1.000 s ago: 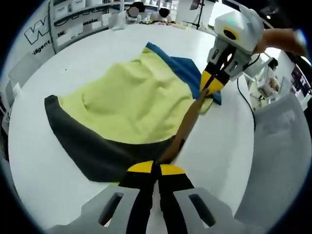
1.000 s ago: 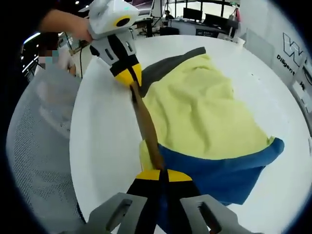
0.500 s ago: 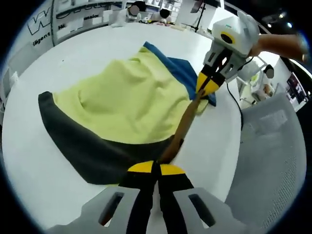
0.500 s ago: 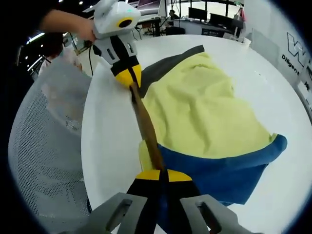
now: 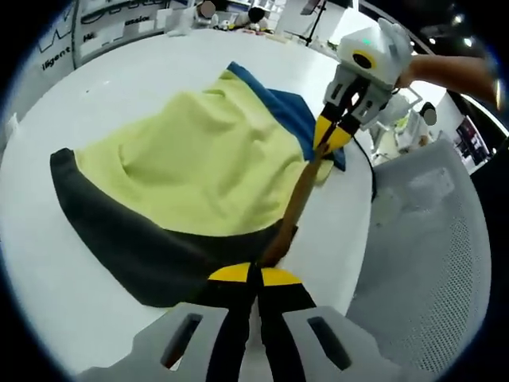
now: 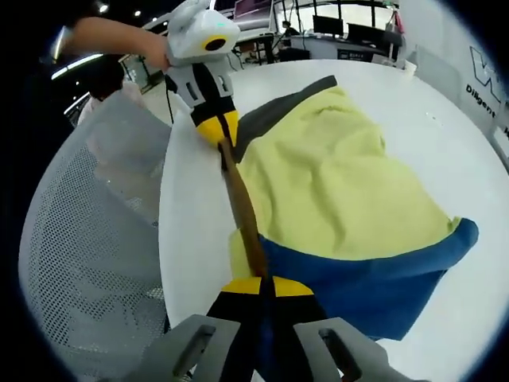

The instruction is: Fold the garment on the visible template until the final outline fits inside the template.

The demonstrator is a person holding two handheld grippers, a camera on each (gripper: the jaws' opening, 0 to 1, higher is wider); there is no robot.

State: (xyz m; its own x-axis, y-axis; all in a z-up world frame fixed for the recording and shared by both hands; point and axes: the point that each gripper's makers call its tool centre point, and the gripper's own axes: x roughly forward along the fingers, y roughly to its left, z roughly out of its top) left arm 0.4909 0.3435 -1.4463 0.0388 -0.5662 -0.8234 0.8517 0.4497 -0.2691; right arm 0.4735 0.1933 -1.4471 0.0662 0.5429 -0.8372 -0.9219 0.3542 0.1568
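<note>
A yellow garment (image 5: 199, 167) with a dark grey band (image 5: 135, 239) at one end and a blue band (image 6: 374, 270) at the other lies crumpled on the white table (image 5: 119, 87). A brown edge strip (image 5: 296, 203) is pulled taut between both grippers, just above the table. My left gripper (image 5: 254, 272) is shut on the strip's grey end, and shows from the other side too (image 6: 216, 127). My right gripper (image 6: 261, 280) is shut on the strip (image 6: 241, 211) at the blue end. It enters the left gripper view from the right (image 5: 330, 135), held by a hand.
A grey mesh chair (image 5: 429, 239) stands close against the table's rim, beside the taut strip, and is seen again in the right gripper view (image 6: 87, 239). Desks, monitors and people are far behind the table. A wall with lettering runs along the far side.
Both grippers stay shut on the brown strip. The garment and strip now lie nearer the table's rim by the mesh chair, and both views have swung toward that chair.
</note>
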